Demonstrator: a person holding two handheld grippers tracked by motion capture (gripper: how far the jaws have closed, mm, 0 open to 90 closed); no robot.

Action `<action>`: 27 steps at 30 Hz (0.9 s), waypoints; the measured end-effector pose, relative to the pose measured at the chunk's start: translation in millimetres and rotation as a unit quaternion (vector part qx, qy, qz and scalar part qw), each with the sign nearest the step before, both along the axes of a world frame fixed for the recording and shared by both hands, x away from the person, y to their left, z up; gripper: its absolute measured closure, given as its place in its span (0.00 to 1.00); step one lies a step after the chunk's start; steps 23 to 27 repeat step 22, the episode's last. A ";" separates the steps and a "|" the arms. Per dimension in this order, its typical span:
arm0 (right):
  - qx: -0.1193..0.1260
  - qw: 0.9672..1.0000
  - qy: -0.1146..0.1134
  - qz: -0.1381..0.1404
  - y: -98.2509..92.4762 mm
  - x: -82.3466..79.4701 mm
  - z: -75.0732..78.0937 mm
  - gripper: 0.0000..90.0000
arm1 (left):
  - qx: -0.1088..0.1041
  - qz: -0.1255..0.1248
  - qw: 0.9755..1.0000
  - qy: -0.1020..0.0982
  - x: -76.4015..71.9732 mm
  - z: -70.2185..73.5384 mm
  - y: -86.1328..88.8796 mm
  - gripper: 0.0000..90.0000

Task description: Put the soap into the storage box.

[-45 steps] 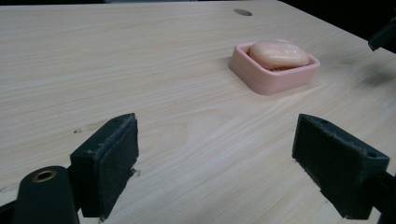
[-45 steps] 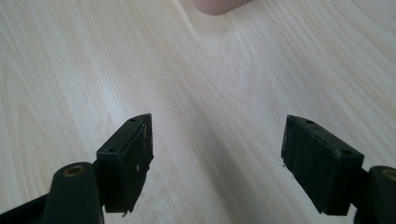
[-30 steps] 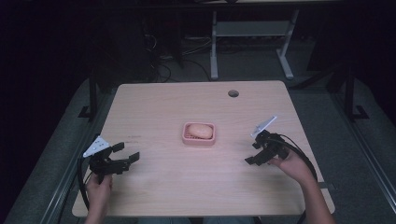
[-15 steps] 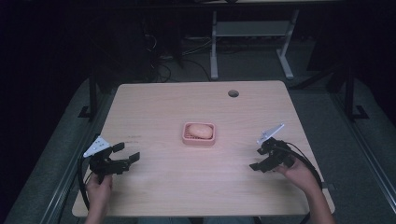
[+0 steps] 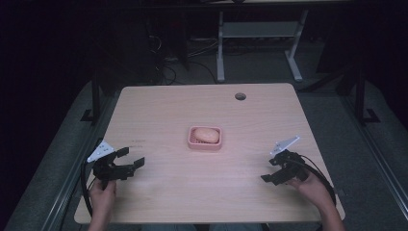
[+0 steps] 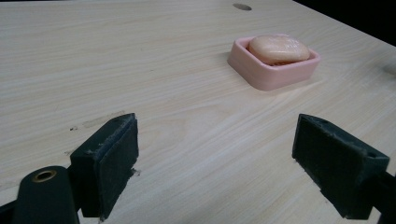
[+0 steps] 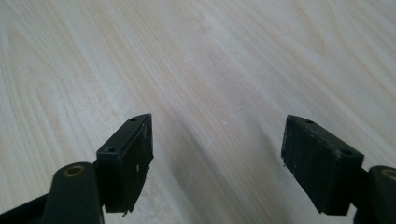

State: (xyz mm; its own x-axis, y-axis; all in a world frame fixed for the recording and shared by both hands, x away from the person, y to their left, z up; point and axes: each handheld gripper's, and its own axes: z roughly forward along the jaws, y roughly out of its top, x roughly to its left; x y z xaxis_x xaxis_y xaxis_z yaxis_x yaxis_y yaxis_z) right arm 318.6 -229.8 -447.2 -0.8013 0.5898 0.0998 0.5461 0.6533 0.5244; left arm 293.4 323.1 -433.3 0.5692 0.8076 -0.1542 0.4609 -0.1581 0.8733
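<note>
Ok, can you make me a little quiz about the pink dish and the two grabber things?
1. True or false: the soap lies inside the pink dish.
2. Which is nearer the table's round hole: the dish or the left gripper?
3. Fill in: the right gripper has its jaws ____ with nothing between them.

Key: 1. True. 2. The dish. 3. Open.
</note>
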 end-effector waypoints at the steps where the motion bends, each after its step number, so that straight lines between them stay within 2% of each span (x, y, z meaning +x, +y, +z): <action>1: 0.006 1.000 -0.004 -0.001 -2.0 -3.0 -1.6 0.27 | 0.001 -0.001 1.000 0.001 0.0 -0.2 -0.3 0.16; 9: 0.014 1.000 -0.011 -0.007 -4.4 -17.4 -6.6 0.27 | 0.006 -0.003 1.000 0.001 0.0 -0.9 -2.4 0.16; 16: 0.030 0.999 -0.030 -0.013 -8.4 -34.2 -6.7 0.27 | 0.008 -0.005 1.000 0.001 0.1 -1.4 -4.9 0.16; 19: 0.028 0.999 -0.041 -0.017 -10.4 -40.9 -6.5 0.27 | 0.012 -0.008 1.000 0.001 0.8 -1.9 -6.8 0.16; 22: 0.032 0.998 -0.052 -0.024 -15.1 -45.0 -5.2 0.27 | 0.014 -0.007 1.000 0.002 0.9 -1.2 -7.8 0.16; 27: 0.032 0.998 -0.052 -0.024 -15.1 -45.0 -5.2 0.27 | 0.014 -0.007 1.000 0.002 0.9 -1.2 -7.8 0.16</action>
